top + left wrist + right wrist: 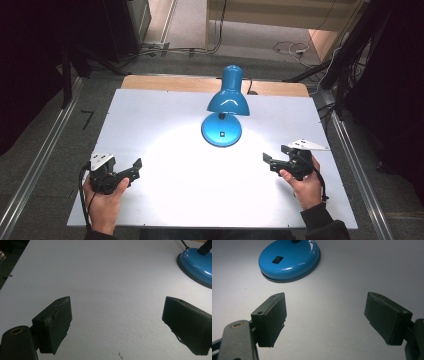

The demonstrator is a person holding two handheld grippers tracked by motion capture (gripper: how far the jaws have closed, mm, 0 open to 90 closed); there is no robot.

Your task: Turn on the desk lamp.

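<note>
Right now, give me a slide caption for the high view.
Two open handheld grippers, left gripper and right gripper, flank a lit blue desk lamp on a white table.

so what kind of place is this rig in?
Likely a lab data-collection setup: a white board table between metal floor rails, loose cables behind it, dark curtains at the sides, and a lit blue desk lamp.

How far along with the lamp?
Done: the blue desk lamp looks lit, a bright pool on the white table before it. In hand: nothing; the left gripper and right gripper are both open, apart from the round base. Left: any press of the black switch or move.
</note>
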